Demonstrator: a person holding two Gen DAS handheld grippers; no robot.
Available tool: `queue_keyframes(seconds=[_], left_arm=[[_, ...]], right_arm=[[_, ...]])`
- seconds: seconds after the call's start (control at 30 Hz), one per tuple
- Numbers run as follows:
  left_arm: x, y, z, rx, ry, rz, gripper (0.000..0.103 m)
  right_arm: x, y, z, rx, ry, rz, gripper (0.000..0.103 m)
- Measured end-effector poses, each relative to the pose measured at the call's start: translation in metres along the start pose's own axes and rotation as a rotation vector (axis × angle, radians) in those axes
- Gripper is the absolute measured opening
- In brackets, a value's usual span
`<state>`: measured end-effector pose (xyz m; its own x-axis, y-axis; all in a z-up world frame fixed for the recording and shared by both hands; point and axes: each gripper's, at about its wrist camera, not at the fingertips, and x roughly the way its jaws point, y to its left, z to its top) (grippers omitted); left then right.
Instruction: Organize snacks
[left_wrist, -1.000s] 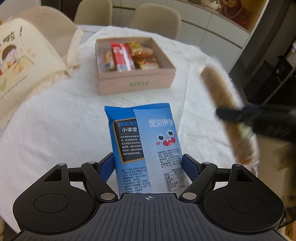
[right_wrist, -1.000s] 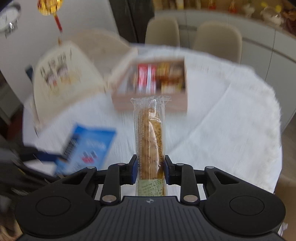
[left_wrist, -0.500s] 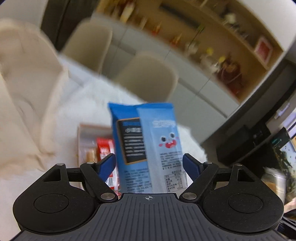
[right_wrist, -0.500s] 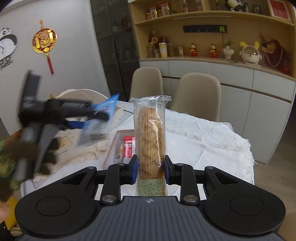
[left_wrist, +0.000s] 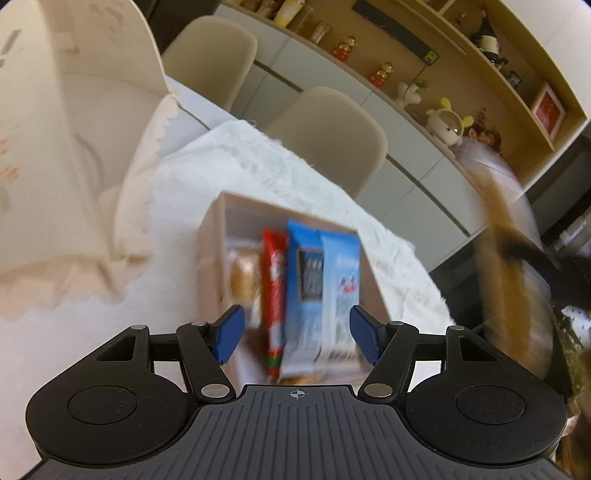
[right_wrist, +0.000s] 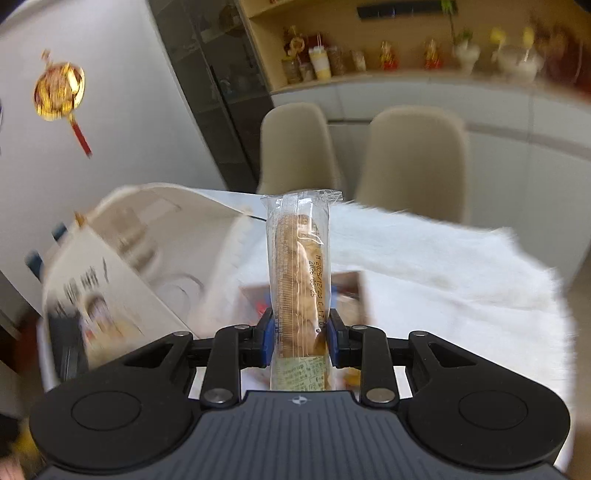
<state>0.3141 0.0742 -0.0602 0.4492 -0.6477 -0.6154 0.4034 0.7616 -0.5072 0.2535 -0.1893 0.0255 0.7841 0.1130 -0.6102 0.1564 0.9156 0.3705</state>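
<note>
Left view: left hand-held gripper (left_wrist: 297, 334) had just been closing but stood open, pads clear of the blue packet (left_wrist: 321, 291) lying in the box (left_wrist: 212, 236) on the bench (left_wrist: 110, 332). Right view only: right hand-held gripper (right_wrist: 300, 341), jaws just easing apart, clamped the biscuit pack (right_wrist: 299, 273) upright above the box.

Two beige chairs (right_wrist: 410, 162) (empty) face shelved figurines (left_wrist: 382, 72).
</note>
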Motion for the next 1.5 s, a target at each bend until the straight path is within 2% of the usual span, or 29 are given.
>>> queue_keyframes(seconds=[0.03, 0.1, 0.2, 0.27, 0.33, 0.37, 0.5, 0.63, 0.67, 0.77, 0.8, 0.83, 0.87, 0.9, 0.93, 1.0, 1.13, 1.27, 1.5], left_arm=[[-0.005, 0.002, -0.010, 0.011, -0.009, 0.014, 0.069], [-0.011, 0.004, -0.028, 0.045, -0.016, 0.053, 0.068], [-0.013, 0.004, -0.061, 0.090, 0.012, 0.092, 0.067], [-0.013, 0.003, -0.084, 0.095, 0.031, 0.092, 0.066], [-0.013, -0.002, -0.109, 0.101, 0.033, 0.118, 0.064], [-0.014, -0.004, -0.120, 0.102, 0.028, 0.137, 0.062], [-0.026, -0.014, -0.166, 0.111, -0.009, 0.181, 0.062], [-0.029, -0.025, -0.201, 0.200, -0.049, 0.220, 0.061], [-0.029, -0.028, -0.207, 0.230, -0.071, 0.232, 0.061], [-0.027, -0.035, -0.217, 0.274, -0.104, 0.268, 0.061], [-0.026, -0.037, -0.219, 0.280, -0.118, 0.281, 0.061], [-0.025, -0.039, -0.223, 0.290, -0.134, 0.293, 0.061], [-0.024, -0.041, -0.229, 0.315, -0.158, 0.309, 0.061], [-0.023, -0.044, -0.235, 0.352, -0.173, 0.327, 0.061], [-0.021, -0.048, -0.239, 0.399, -0.170, 0.355, 0.061], [-0.018, -0.054, -0.240, 0.439, -0.166, 0.384, 0.062], [-0.020, -0.048, -0.238, 0.402, -0.166, 0.357, 0.062], [-0.018, -0.048, -0.238, 0.403, -0.165, 0.362, 0.062], [-0.018, -0.046, -0.234, 0.383, -0.165, 0.352, 0.062]], right_arm=[[0.022, -0.002, 0.004, 0.025, 0.025, 0.008, 0.035], [0.047, -0.004, 0.000, 0.030, 0.045, -0.041, 0.035], [0.053, -0.006, -0.026, 0.015, 0.066, -0.056, 0.035], [0.044, -0.009, -0.054, -0.013, 0.072, -0.075, 0.040], [0.033, -0.011, -0.090, -0.055, 0.063, -0.124, 0.060], [0.027, -0.011, -0.110, -0.076, 0.057, -0.150, 0.063], [0.016, -0.022, -0.190, -0.131, 0.073, -0.234, 0.066], [0.025, -0.030, -0.251, -0.164, 0.125, -0.271, 0.067], [0.022, -0.028, -0.260, -0.197, 0.077, -0.280, 0.067], [0.021, -0.022, -0.275, -0.259, 0.022, -0.329, 0.077], [0.020, -0.022, -0.278, -0.255, 0.004, -0.346, 0.084], [0.019, -0.022, -0.280, -0.245, -0.010, -0.373, 0.096], [0.019, -0.025, -0.282, -0.226, -0.017, -0.407, 0.102], [0.016, -0.031, -0.284, -0.189, -0.026, -0.416, 0.103], [0.014, -0.038, -0.283, -0.143, -0.024, -0.389, 0.103], [0.007, -0.046, -0.284, -0.109, -0.045, -0.381, 0.103], [0.008, -0.043, -0.294, -0.133, -0.091, -0.406, 0.103], [0.002, -0.038, -0.304, -0.121, -0.137, -0.431, 0.103], [0.003, -0.038, -0.304, -0.110, -0.140, -0.431, 0.103]])
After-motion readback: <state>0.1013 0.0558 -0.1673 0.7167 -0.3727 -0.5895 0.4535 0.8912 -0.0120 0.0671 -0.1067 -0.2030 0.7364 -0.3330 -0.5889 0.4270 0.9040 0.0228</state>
